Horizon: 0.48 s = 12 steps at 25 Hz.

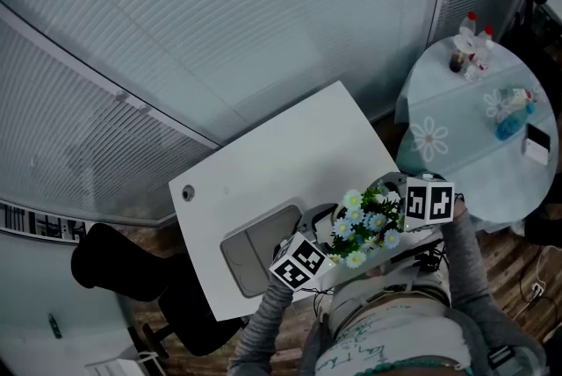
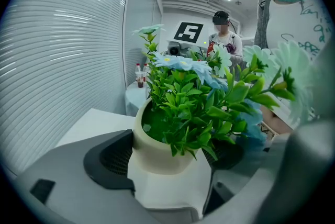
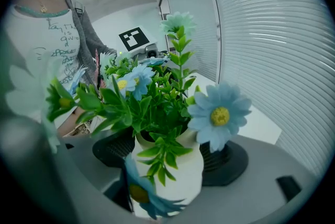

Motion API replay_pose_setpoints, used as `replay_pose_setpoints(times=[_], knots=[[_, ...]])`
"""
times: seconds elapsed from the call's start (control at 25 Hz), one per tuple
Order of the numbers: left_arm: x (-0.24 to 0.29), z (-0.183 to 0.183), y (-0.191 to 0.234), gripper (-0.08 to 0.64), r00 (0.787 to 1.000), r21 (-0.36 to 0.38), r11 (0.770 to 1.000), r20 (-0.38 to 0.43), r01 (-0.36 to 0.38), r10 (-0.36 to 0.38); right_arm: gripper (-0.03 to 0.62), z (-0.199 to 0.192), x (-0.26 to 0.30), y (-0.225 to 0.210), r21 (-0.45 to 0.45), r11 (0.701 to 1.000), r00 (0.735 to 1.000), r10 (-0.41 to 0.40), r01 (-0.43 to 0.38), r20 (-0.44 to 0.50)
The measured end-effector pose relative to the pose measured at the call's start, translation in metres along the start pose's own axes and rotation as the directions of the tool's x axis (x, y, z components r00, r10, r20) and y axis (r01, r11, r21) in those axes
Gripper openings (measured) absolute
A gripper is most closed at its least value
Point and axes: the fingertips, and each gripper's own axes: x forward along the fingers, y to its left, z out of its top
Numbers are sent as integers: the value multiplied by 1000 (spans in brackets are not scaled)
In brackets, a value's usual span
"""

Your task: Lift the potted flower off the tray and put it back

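Clamping smooth cream flowerpot [image 2: 157,157] between ribbed pads [image 2: 107,161]

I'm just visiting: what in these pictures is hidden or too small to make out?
- Pot: in the head view the flowers cover it, so its height above the table cannot be told.
- Pot's bottom: right gripper view, a blue flower and the picture's lower edge hide it.
- Bottles on the round table: head view, too small to read labels.

left gripper [image 1: 327,244] and right gripper [image 1: 393,212] clamp potted flower [image 1: 360,225] from opposite sides, near torso
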Motion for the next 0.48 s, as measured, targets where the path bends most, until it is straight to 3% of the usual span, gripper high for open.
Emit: replay_pose_setpoints(times=[0.48], knots=[[1, 7, -11, 417, 998, -29, 998, -9, -59, 59, 368, -2, -10, 8, -51, 998, 999, 37, -37, -1]])
